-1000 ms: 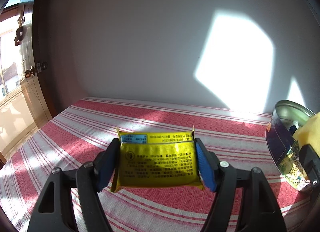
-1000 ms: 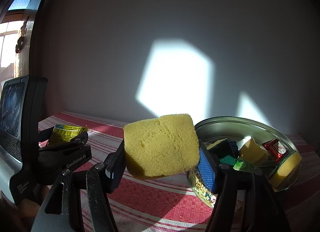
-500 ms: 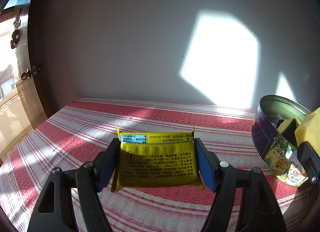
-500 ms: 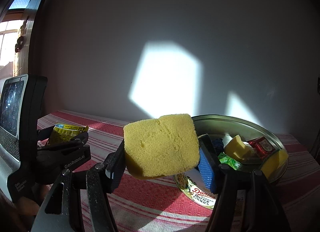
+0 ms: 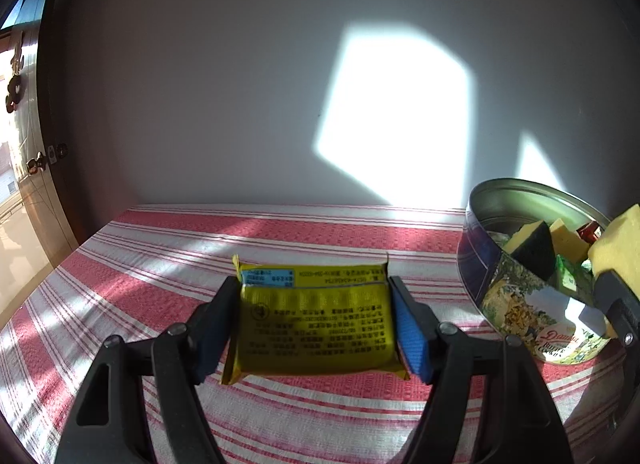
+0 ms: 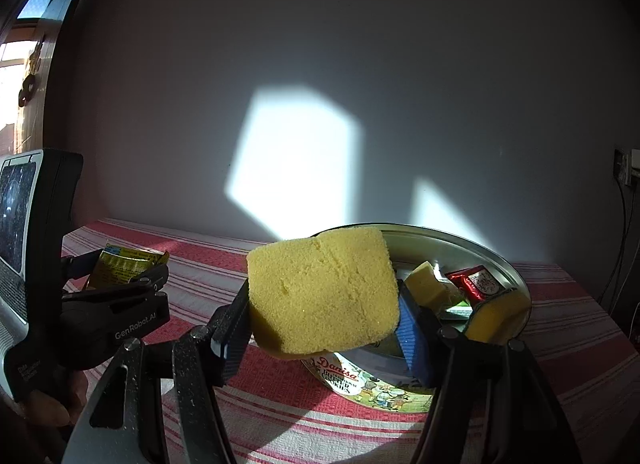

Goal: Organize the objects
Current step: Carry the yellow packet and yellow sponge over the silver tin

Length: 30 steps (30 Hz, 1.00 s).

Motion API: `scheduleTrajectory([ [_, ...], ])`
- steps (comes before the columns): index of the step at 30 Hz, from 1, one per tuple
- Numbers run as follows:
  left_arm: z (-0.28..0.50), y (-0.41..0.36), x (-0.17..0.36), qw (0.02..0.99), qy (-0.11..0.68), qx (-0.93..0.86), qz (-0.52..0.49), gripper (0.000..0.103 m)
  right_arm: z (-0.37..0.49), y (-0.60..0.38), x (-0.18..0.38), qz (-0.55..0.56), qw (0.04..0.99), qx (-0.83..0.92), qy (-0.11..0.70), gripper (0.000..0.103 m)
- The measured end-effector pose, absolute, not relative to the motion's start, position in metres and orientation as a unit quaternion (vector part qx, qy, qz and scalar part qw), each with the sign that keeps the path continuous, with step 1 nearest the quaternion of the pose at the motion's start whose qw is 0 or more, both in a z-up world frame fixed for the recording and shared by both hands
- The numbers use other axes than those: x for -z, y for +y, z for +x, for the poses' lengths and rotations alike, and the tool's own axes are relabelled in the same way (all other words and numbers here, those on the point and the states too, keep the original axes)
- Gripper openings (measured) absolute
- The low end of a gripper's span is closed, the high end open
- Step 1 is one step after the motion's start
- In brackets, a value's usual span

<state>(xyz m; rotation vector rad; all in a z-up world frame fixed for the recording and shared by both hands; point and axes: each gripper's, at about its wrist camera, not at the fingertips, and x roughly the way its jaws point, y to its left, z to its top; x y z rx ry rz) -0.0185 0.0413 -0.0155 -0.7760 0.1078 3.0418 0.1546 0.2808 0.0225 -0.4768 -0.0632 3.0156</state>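
My left gripper [image 5: 314,320] is shut on a flat yellow packet [image 5: 316,324] with printed text, held above the striped cloth. In the right wrist view that same left gripper [image 6: 120,268] and its yellow packet [image 6: 120,266] show at the left. My right gripper [image 6: 324,304] is shut on a yellow sponge [image 6: 324,292], held in front of the round cookie tin [image 6: 352,378]. The cookie tin [image 5: 516,304] stands at the right in the left wrist view, holding sponge pieces, a red packet [image 6: 478,282] and a green packet. The yellow sponge [image 5: 620,240] shows at that view's right edge.
A red-and-white striped cloth [image 5: 280,236] covers the table up to a white wall with sun patches. A wooden door or window frame [image 5: 36,167] stands at the left. A wall socket with a cable [image 6: 628,167] is at the far right.
Both grippers have moved sideways toward the tin with their loads; the tin now shows larger and further left in both views. Neither grip has changed.
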Motion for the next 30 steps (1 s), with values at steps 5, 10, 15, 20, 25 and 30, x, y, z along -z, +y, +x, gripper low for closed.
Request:
scheduleTrajectory([
  [5, -0.011, 0.060, 0.015, 0.016, 0.041, -0.969, -0.243, 0.072, 0.161, 0.299, -0.022, -0.156, 0.060, -0.986, -0.017, 0.067],
  [10, -0.006, 0.080, 0.014, 0.032, 0.053, -0.969, -0.240, 0.072, 0.171, 0.313, -0.023, -0.153, 0.073, -0.985, -0.023, 0.067],
  [15, -0.003, 0.097, 0.013, 0.047, 0.059, -0.969, -0.237, 0.072, 0.179, 0.335, -0.023, -0.154, 0.093, -0.983, -0.021, 0.067],
  [20, -0.001, 0.111, 0.011, 0.061, 0.060, -0.969, -0.231, 0.072, 0.181, 0.359, -0.022, -0.157, 0.117, -0.981, -0.015, 0.067],
  [25, 0.001, 0.127, 0.009, 0.077, 0.066, -0.969, -0.226, 0.072, 0.180, 0.380, -0.023, -0.159, 0.137, -0.978, -0.014, 0.067],
  [30, 0.002, 0.144, 0.008, 0.097, 0.071, -0.968, -0.221, 0.072, 0.180, 0.394, -0.024, -0.161, 0.151, -0.975, -0.016, 0.067],
])
